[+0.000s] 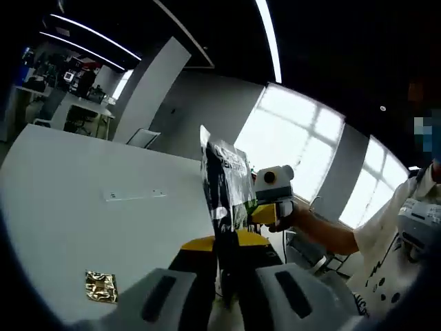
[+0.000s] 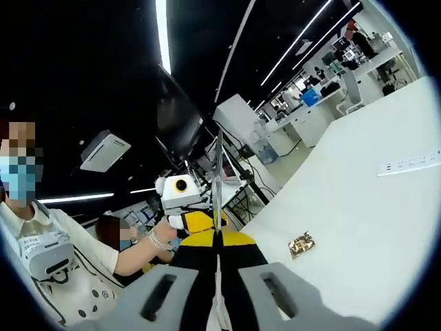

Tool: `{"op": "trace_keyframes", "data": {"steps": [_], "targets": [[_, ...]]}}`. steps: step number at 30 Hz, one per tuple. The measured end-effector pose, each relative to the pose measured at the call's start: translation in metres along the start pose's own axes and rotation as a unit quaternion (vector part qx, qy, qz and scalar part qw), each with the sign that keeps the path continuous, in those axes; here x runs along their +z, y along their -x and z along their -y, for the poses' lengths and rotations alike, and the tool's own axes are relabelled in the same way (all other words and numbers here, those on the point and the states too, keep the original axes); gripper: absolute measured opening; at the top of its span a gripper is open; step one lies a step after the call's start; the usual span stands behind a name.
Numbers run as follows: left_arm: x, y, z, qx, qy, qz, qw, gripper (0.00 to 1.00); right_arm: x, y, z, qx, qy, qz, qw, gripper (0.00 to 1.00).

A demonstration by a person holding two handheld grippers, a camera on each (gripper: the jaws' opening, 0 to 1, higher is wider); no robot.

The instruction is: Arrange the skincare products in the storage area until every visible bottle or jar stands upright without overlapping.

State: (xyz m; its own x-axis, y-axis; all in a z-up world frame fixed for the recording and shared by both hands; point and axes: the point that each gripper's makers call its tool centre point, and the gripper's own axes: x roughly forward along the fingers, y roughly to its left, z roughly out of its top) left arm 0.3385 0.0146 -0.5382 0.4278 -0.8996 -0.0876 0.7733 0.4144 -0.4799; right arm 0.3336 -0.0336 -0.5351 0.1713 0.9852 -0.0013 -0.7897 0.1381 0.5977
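A black and silver foil sachet stands up out of my left gripper, whose jaws are shut on its lower edge. My right gripper, held by a person's hand, comes in from the right and pinches the same sachet at its side. In the right gripper view the sachet appears edge-on as a thin sheet, rising from between the shut jaws of my right gripper. The left gripper meets it from the left. Both hold the sachet in the air above the white table.
A small crumpled gold foil piece lies alone on the table. A flush socket strip is set into the tabletop farther off. The person stands at the table's edge. Desks and windows are behind.
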Motion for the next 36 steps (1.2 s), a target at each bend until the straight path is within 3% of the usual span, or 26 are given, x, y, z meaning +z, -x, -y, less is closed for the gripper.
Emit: {"op": "trace_keyframes", "data": {"steps": [12,25,26,29,36], "targets": [[0.003,0.018,0.036,-0.051,0.004,0.012,0.9986,0.00,-0.005,0.002,-0.031,0.039,-0.007,0.009,0.9992,0.01],[-0.015,0.033,0.061,-0.076,0.036,0.013,0.9964,0.00,-0.027,0.006,-0.057,0.067,-0.013,0.008,0.9977,0.01],[-0.015,0.035,0.065,-0.090,0.033,0.016,0.9953,0.00,-0.029,0.006,-0.059,0.069,-0.008,0.006,0.9976,0.01],[-0.019,0.038,0.065,-0.081,0.062,0.018,0.9947,0.00,-0.032,0.006,-0.062,0.059,-0.002,0.007,0.9982,0.03],[-0.035,0.044,0.063,-0.059,0.072,0.002,0.9956,0.00,-0.054,0.008,-0.054,-0.001,0.056,-0.029,0.9980,0.14]]}}
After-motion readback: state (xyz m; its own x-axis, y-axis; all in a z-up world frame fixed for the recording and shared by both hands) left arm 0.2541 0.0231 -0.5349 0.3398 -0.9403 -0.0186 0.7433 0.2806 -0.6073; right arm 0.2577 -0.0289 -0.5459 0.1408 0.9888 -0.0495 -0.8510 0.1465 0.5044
